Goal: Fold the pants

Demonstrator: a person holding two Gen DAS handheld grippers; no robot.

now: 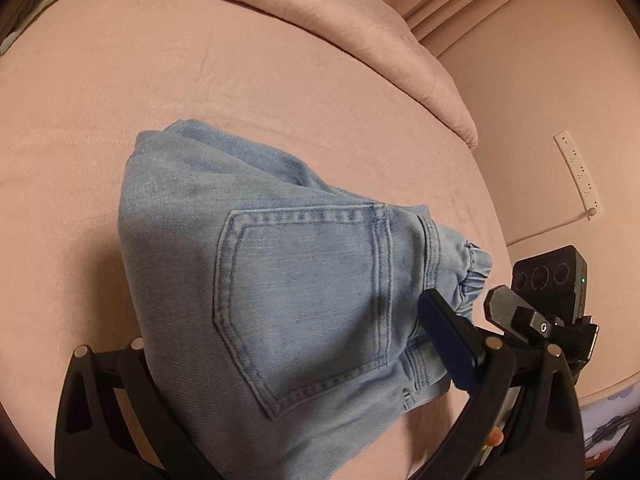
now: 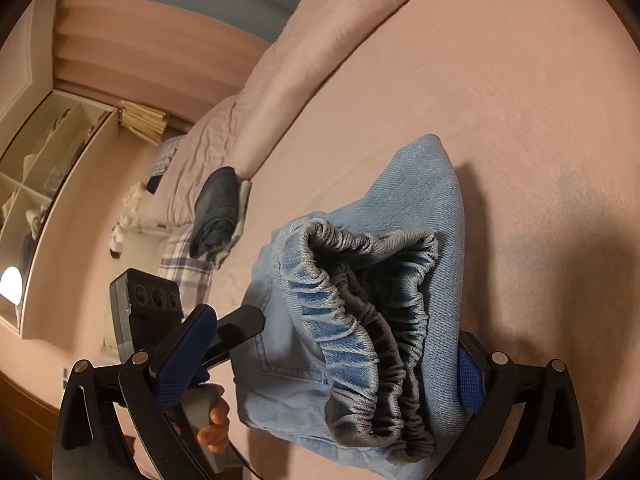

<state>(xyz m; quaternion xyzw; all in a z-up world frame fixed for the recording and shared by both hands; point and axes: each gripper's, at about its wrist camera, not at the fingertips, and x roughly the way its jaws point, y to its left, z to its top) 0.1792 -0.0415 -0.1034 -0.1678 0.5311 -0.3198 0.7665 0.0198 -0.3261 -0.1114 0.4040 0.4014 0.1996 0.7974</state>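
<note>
Light blue denim pants [image 1: 248, 280] lie folded into a compact bundle on the pink bed sheet [image 1: 120, 120], back pocket facing up. My left gripper [image 1: 284, 320] is open and straddles the bundle; its right pad [image 1: 448, 340] touches the waistband side, and the left finger is hidden under the denim. In the right wrist view the elastic waistband [image 2: 360, 320] faces the camera. My right gripper [image 2: 336, 326] is open around that end; its right pad [image 2: 470, 376] is against the denim and its left pad [image 2: 184, 356] stands apart. A finger of the left gripper [image 2: 240, 326] lies beside the bundle.
A rolled pink duvet [image 1: 360, 40] runs along the far side of the bed. A stack of dark folded clothes [image 2: 218, 208] sits by the duvet's end. A white power strip [image 1: 576, 176] lies beyond the bed's edge. Shelves [image 2: 40, 168] line the wall.
</note>
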